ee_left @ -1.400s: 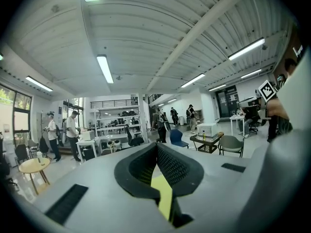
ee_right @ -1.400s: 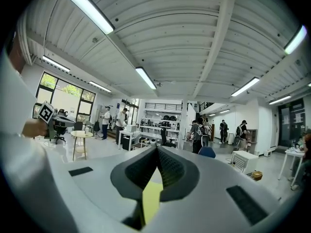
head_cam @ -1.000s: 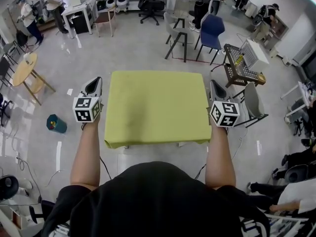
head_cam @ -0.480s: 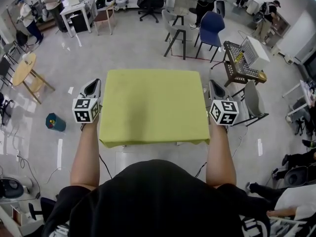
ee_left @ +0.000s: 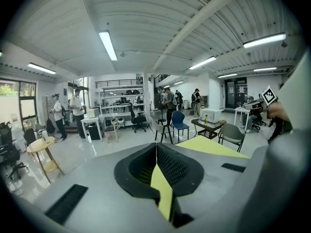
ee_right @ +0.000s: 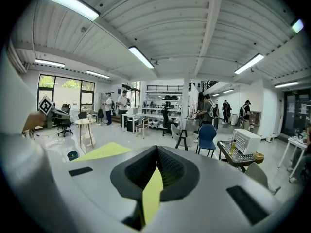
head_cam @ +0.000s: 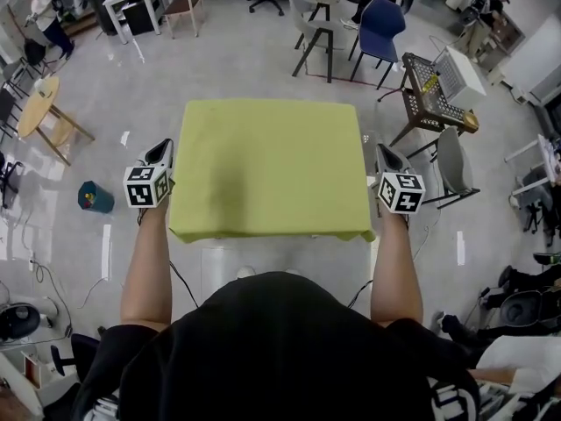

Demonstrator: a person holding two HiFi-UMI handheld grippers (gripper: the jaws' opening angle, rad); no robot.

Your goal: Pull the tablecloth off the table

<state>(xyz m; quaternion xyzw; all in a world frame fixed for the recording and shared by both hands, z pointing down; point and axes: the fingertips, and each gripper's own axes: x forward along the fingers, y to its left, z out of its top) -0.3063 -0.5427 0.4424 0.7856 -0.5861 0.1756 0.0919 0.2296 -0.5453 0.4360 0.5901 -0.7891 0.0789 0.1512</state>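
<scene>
Left hand-held gripper (head_cam: 161, 152) (ee_left: 156, 152): jaws closed, with a strip of the yellow-green tablecloth (head_cam: 267, 169) (ee_left: 162, 191) pinched between the black ribbed pads; it sits at the cloth's left edge, and the marker cube lies on its near end, over the person's bare forearm. Right hand-held gripper (head_cam: 387, 156) (ee_right: 156, 154): jaws likewise closed on a strip of the same tablecloth (ee_right: 151, 193), at the cloth's right edge, level with the left one. The tablecloth lies spread out flat between the two grippers, straight ahead of the person in the black top, its near edge drooping in a slightly wavy line; the tabletop under it is covered from sight. Beyond the far right corner stand a wire cart (head_cam: 428, 95) carrying a white box and a grey chair (head_cam: 449, 169) just near of it. A blue chair (head_cam: 379, 26) stands farther off. On the left, a teal bin (head_cam: 95, 198) rests on the grey floor and a round wooden table (head_cam: 39, 110) stands beyond it. Desks and standing people occupy the far end of the room.
</scene>
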